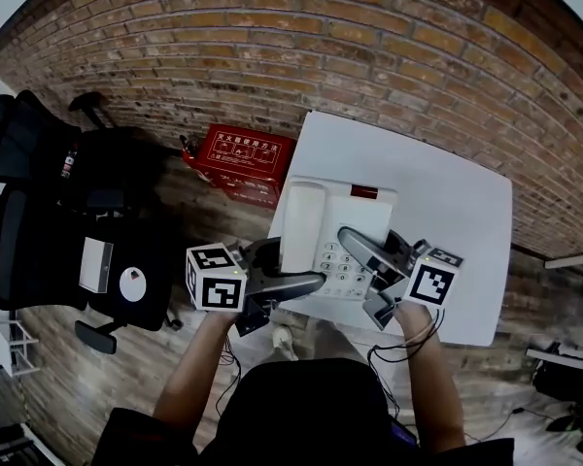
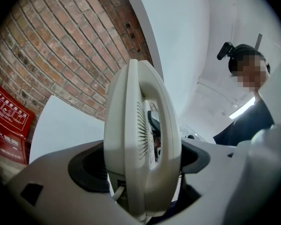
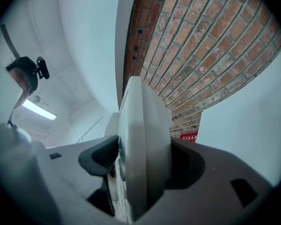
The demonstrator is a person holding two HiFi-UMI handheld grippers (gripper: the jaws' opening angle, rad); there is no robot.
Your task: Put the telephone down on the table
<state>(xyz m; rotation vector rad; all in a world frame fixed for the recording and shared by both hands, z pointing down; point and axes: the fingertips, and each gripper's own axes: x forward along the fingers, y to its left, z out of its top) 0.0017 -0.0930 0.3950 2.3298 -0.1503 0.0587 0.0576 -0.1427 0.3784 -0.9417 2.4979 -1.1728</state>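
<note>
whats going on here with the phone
A person is holding a white phone with both grippers. The left gripper is clamped on it from the left and the right gripper from the right. The phone is at the near part of the white table. Whether it already rests on the table can't be told.

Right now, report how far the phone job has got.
Done: the telephone is over the white table, near its front edge. In hand: the left gripper and the right gripper each clamp one side of it. Left: I cannot tell whether it rests on the tabletop yet; set it flat, then open both grippers.
</note>
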